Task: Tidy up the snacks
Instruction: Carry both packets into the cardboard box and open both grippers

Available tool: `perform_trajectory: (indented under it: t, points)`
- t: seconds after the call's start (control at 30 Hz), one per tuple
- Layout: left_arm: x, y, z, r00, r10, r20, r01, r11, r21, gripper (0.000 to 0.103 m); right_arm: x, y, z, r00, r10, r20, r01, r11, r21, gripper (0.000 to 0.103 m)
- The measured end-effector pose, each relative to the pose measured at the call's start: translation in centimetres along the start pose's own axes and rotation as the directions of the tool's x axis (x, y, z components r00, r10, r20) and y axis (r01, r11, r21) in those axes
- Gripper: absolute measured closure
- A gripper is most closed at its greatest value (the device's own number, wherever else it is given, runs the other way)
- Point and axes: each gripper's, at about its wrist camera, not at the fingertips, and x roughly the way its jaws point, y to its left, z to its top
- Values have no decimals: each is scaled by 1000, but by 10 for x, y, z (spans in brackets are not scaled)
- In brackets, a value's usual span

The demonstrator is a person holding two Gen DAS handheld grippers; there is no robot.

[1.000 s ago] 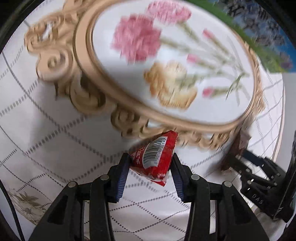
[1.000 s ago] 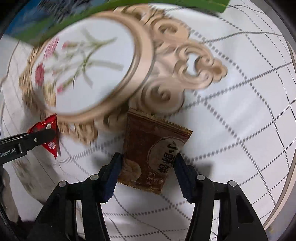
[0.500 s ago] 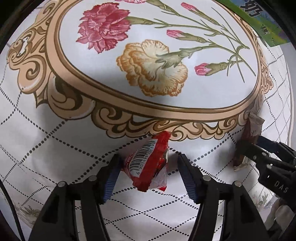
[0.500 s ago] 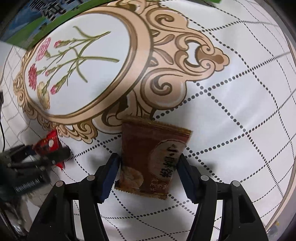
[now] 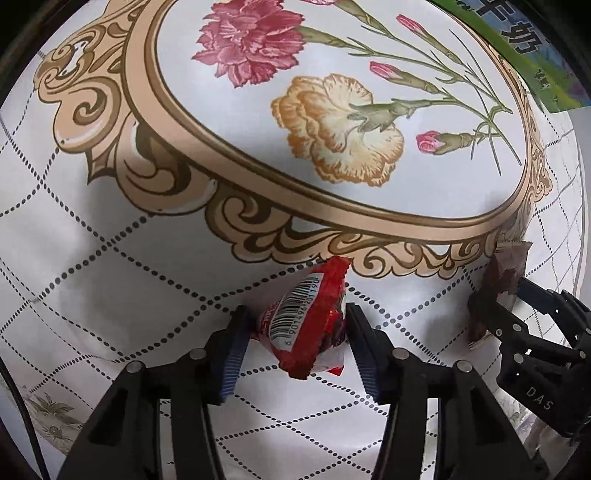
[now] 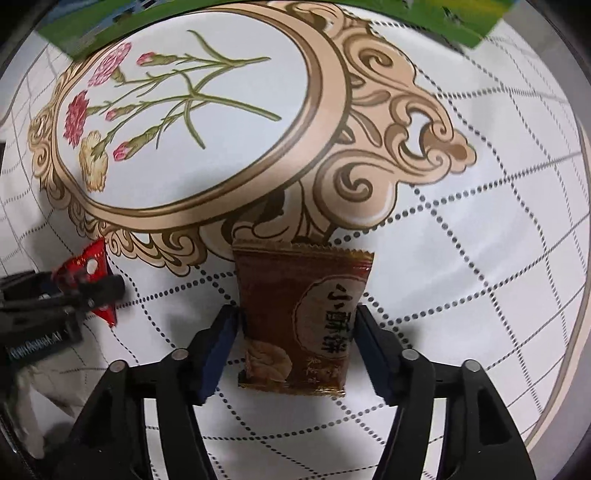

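Note:
In the left wrist view my left gripper [image 5: 293,325] is shut on a small red snack packet [image 5: 306,321] with a barcode, held just above the patterned tablecloth. In the right wrist view my right gripper [image 6: 295,325] is shut on a brown biscuit packet [image 6: 299,317] with Chinese lettering, its edges between the blue pads. Each gripper shows in the other's view: the right one [image 5: 517,317] with the brown packet [image 5: 498,280] at the right, the left one [image 6: 74,291] with the red packet [image 6: 88,266] at the left.
The tablecloth [image 5: 92,295] is white with a dotted diamond grid and an ornate tan oval frame with carnations [image 5: 332,122]. A green and blue printed box [image 5: 528,51] lies at the far edge, also seen in the right wrist view [image 6: 443,18].
Both grippers moved forward and lower over the cloth, so the floral oval looms larger. The left jaws opened briefly around the red packet, then closed on it again. The right keeps its brown packet.

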Motion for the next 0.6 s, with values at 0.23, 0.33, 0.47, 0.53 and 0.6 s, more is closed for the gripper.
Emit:
perform_trajectory:
  t: [0.23, 0.33, 0.47, 0.53, 0.6]
  points:
    - [4, -27, -4, 999, 27, 24, -27, 1000, 5, 62, 13, -12, 17, 1000, -8, 13, 7, 999, 38, 34]
    - [1, -34, -11, 999, 26, 30, -27, 1000, 10, 63, 22, -10, 5, 999, -25, 27, 24, 999, 31, 42]
    - [-14, -38, -13, 999, 16, 35, -17, 1000, 19, 65, 16, -2, -17, 999, 8, 41, -9, 999, 43, 44]
    - [-25, -42, -13, 999, -6, 44, 5, 1000, 23, 65, 7, -7, -19, 998, 43, 50, -46, 998, 49, 44]
    - [-39, -47, -12, 998, -34, 59, 32, 999, 31, 65, -8, -13, -24, 995, 72, 65, -75, 996, 48, 44]
